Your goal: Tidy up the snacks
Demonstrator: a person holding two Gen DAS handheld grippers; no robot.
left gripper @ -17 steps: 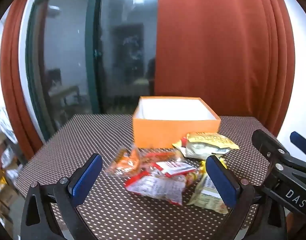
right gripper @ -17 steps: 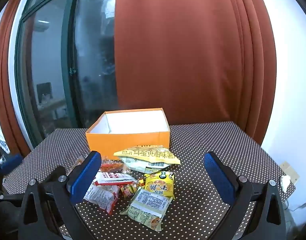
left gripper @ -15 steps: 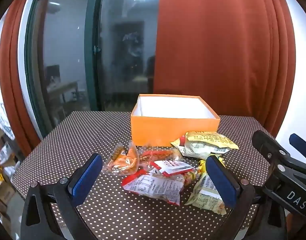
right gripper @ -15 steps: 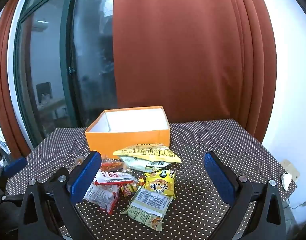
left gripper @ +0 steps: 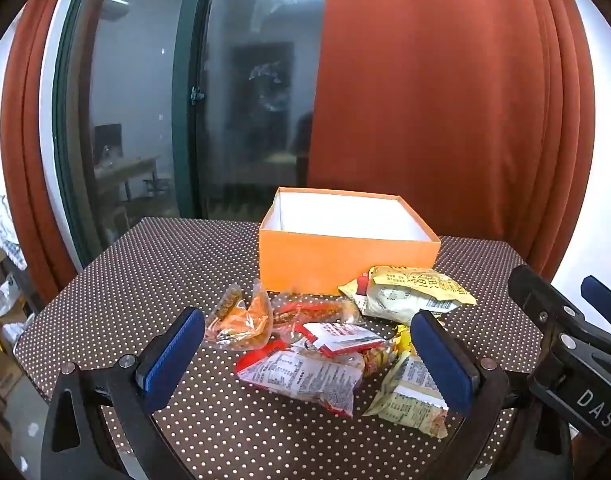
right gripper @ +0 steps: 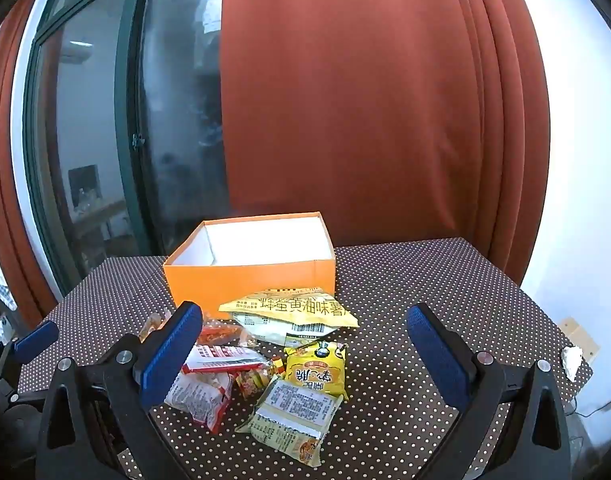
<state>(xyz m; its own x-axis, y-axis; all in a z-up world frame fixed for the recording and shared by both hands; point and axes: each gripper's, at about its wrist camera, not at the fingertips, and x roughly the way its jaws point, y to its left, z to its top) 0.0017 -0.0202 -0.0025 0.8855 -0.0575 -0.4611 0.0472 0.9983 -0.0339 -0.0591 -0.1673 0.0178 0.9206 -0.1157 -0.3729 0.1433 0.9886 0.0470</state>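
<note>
One orange box [left gripper: 347,258], lid off, white inside, nothing visible in it, on brown polka-dot tablecloth [left gripper: 145,280]. Snack packets heaped just in front of box, none inside: about seven, count unsure where they overlap. Large yellow chip bag [right gripper: 289,310] nearest the box, touching its front wall. Small yellow packet [right gripper: 316,368] below it; pale packet, label side up [right gripper: 293,414], nearest the camera. Red-and-white packet [left gripper: 301,376], clear orange packet [left gripper: 241,320] at pile's left. Left gripper [left gripper: 305,360] spread wide, holding nothing, above pile. Right gripper [right gripper: 305,356] likewise agape, empty. Red curtain [right gripper: 345,100] and one dark window [left gripper: 185,100] behind.
</note>
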